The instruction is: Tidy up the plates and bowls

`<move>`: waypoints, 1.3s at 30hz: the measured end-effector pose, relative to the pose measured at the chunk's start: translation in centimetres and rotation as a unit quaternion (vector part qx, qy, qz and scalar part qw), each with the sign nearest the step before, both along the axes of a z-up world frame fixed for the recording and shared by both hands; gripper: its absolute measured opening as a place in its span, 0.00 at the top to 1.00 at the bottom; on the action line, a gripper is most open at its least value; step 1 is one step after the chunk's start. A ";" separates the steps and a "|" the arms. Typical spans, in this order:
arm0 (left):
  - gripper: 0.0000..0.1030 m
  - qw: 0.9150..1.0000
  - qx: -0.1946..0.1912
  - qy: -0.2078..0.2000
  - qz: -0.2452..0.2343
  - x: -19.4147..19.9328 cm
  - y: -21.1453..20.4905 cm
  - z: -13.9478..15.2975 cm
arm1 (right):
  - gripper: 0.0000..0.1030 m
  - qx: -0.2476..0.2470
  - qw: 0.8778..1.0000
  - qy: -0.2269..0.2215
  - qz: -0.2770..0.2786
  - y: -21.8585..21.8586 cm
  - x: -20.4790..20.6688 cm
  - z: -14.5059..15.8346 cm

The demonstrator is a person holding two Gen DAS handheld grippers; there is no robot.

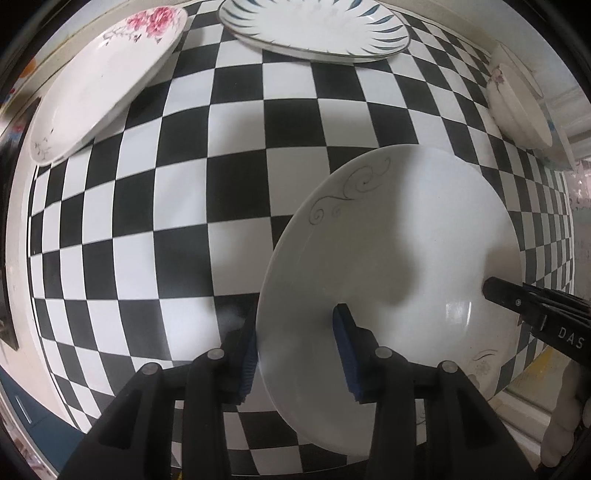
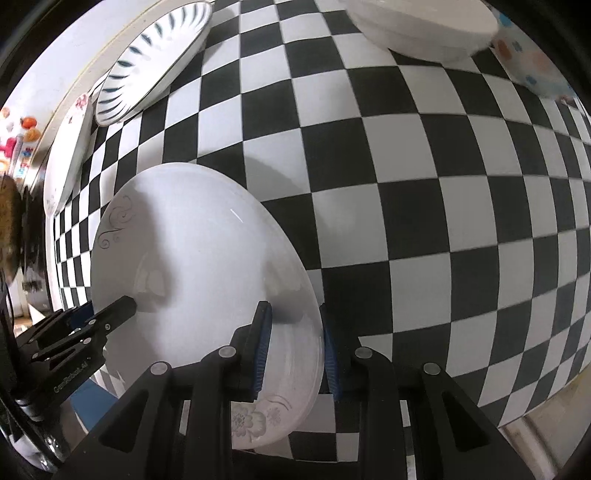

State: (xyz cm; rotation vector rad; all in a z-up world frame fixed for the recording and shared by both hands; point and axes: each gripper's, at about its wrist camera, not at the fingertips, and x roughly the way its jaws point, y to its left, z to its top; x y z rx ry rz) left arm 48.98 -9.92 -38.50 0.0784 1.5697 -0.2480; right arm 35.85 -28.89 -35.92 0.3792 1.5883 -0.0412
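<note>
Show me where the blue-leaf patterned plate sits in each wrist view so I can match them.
Left wrist: blue-leaf plate at top centre, on the checkered table.
Right wrist: same plate at upper left, seen slanted.
Shared landmark: the white swirl plate, gripped by both hand-held grippers.

both point down: left gripper point(image 1: 299, 354) pinches at 6 o'clock, right gripper point(image 2: 295, 350) too, jaws nearly closed.

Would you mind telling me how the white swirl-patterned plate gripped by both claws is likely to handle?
The swirl-patterned plate looks rigid and probably breakable. Its glossy glaze may slip in the left claw and right claw, which pinch only opposite rims.
</note>
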 end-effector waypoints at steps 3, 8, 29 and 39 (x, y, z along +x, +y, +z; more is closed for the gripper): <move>0.64 1.000 0.000 -0.003 0.006 -0.5 0.6 0.3 | 0.72 0.000 1.000 -0.001 0.009 0.7 0.4 -0.1; 0.64 1.000 -0.001 -0.010 0.015 -1.4 0.9 0.7 | 0.72 0.001 1.000 0.002 0.023 -0.8 1.8 -1.1; 0.51 0.979 0.004 -0.121 0.162 8.4 24.2 6.9 | 0.36 0.140 0.989 -0.051 -0.006 4.6 10.1 7.2; 0.51 0.984 -0.013 -0.084 0.154 18.9 27.7 2.5 | 0.36 0.145 0.988 -0.030 0.039 18.7 22.4 3.2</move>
